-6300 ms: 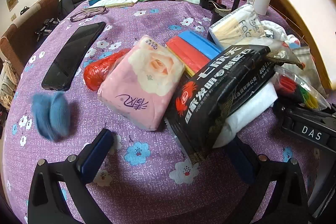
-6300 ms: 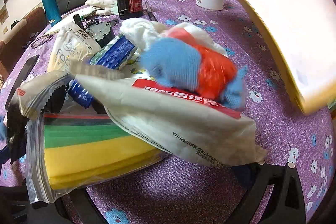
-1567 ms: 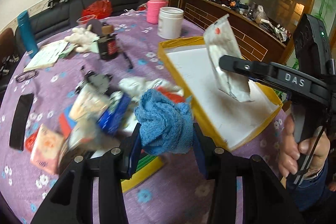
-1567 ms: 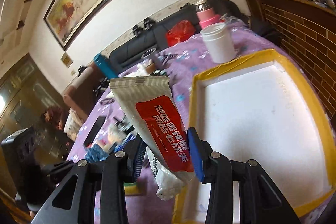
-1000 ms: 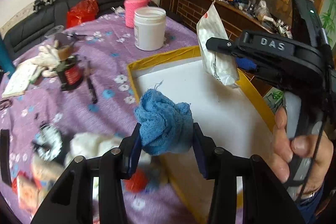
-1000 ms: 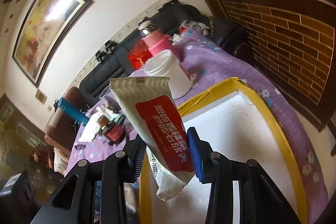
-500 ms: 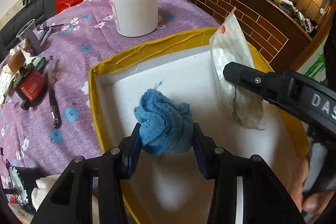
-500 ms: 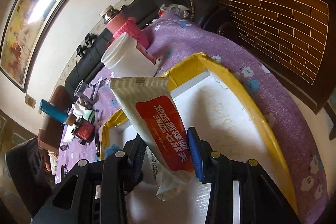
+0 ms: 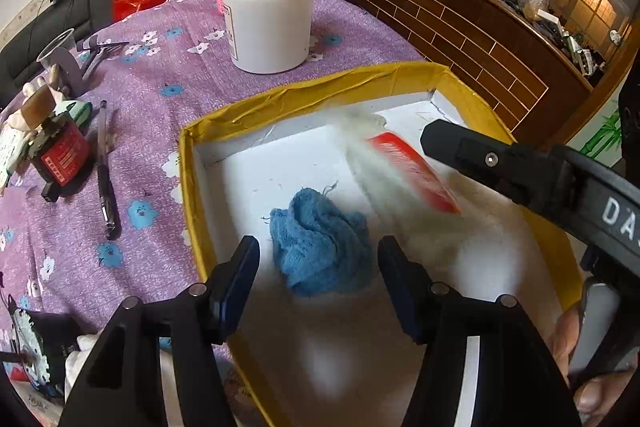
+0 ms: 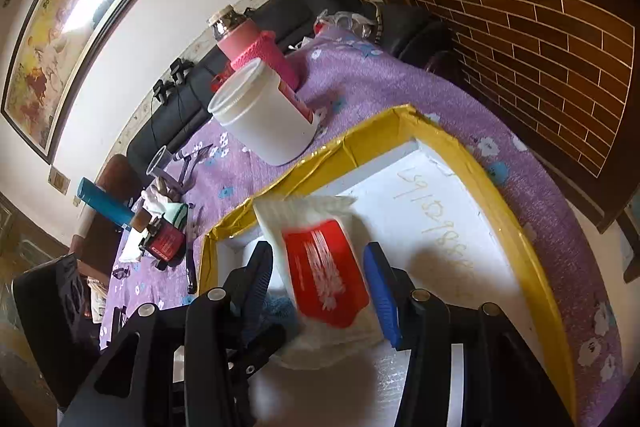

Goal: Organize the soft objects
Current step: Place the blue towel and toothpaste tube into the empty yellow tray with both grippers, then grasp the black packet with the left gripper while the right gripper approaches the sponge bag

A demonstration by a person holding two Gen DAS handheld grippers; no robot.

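Both grippers' jaws have just been opening, the left gripper (image 9: 318,269) leaving the blue cloth (image 9: 320,243) and the right gripper (image 10: 320,275) the blurred white-and-red packet (image 10: 320,267) in the yellow-rimmed box (image 9: 304,95), though more clutter seems left on the table (image 9: 160,67).

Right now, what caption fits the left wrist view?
Left claw open, jaws just opened, blue cloth lying in the yellow tray beside a blurred red-and-white packet.

Crumpled blue cloth (image 9: 320,247) and blurred red-labelled white packet (image 9: 404,175) inside yellow-rimmed tray (image 9: 320,89).

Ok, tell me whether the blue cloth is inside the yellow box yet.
Inside. The blue cloth lies on the white floor of the yellow box.
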